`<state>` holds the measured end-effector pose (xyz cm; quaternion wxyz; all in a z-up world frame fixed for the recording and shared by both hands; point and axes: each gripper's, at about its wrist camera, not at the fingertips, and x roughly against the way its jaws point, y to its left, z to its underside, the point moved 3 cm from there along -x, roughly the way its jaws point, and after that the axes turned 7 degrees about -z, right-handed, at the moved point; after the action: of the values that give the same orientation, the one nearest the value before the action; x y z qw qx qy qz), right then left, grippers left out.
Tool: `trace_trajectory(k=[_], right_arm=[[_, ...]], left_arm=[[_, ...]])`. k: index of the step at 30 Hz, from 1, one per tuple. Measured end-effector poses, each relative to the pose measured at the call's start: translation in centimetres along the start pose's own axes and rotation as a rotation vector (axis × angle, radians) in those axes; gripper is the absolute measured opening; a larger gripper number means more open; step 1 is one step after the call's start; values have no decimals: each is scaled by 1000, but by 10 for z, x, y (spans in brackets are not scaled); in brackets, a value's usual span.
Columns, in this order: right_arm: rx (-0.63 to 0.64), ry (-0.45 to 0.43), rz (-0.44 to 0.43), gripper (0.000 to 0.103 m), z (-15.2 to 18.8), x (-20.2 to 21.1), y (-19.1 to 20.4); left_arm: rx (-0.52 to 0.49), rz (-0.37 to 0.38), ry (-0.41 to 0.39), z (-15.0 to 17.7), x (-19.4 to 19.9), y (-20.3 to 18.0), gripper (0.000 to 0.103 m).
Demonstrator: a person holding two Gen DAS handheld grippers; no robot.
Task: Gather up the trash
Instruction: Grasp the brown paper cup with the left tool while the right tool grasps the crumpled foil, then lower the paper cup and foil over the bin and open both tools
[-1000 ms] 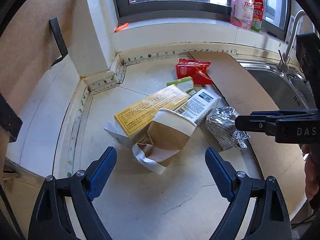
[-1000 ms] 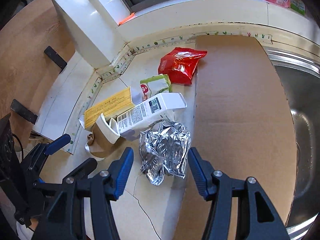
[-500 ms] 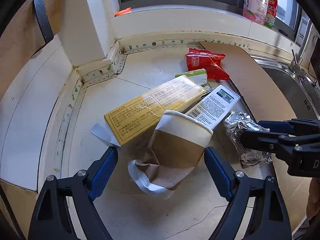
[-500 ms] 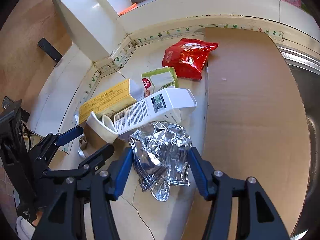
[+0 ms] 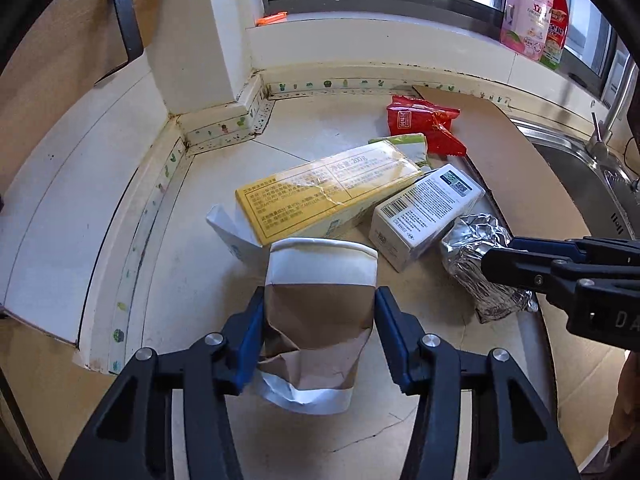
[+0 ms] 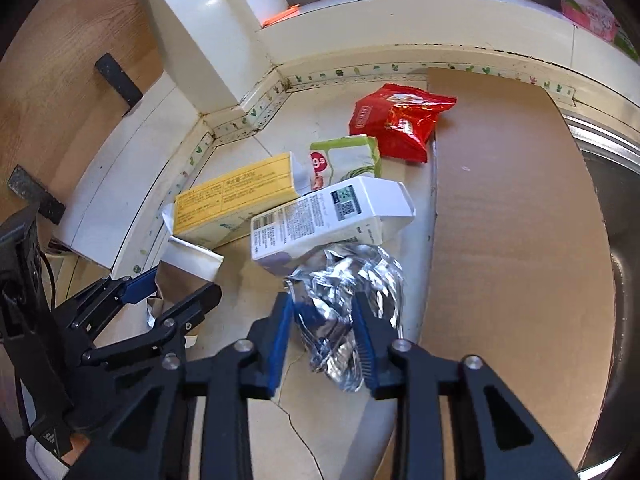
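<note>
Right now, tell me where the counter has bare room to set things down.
Bare patches: the corner between the taped wall edge and the yellow box, and most of the cardboard sheet beside the sink. Crowded: the middle, from the red packet down to the paper cup and foil.

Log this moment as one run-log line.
left gripper: closing on crushed paper cup | right gripper: closing on foil wrapper | counter

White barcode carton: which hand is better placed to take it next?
Right, probably. The white barcode carton touches the foil wrapper in the right gripper; the left gripper holds the crushed paper cup. Both must unload first.
</note>
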<state>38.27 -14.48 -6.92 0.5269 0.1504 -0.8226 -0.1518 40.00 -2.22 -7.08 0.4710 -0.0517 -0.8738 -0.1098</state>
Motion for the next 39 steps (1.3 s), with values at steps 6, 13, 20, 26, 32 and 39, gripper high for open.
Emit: trace_trajectory(k=[6,13,20,26,32,39], right_arm=[[30,-5,7,25,9,6,9],[13,-35,-64,24,22,43,24],[49,-80,-123,24,53,101,56],[90,-116,-184,24,92,147,87],[121,-135,-221,24,140,170,101],[158,-152,-235,24,210,170,104]], left_arm=[[13,23,-8,12,23,1,50],[23,64,-46,25,73,2,50],[52,136,-111,45,149,7,50],[92,190,-152,80,200,15,50],[151,164,-189,134,235,22,50],[207,155,-184,214,241,13,50]])
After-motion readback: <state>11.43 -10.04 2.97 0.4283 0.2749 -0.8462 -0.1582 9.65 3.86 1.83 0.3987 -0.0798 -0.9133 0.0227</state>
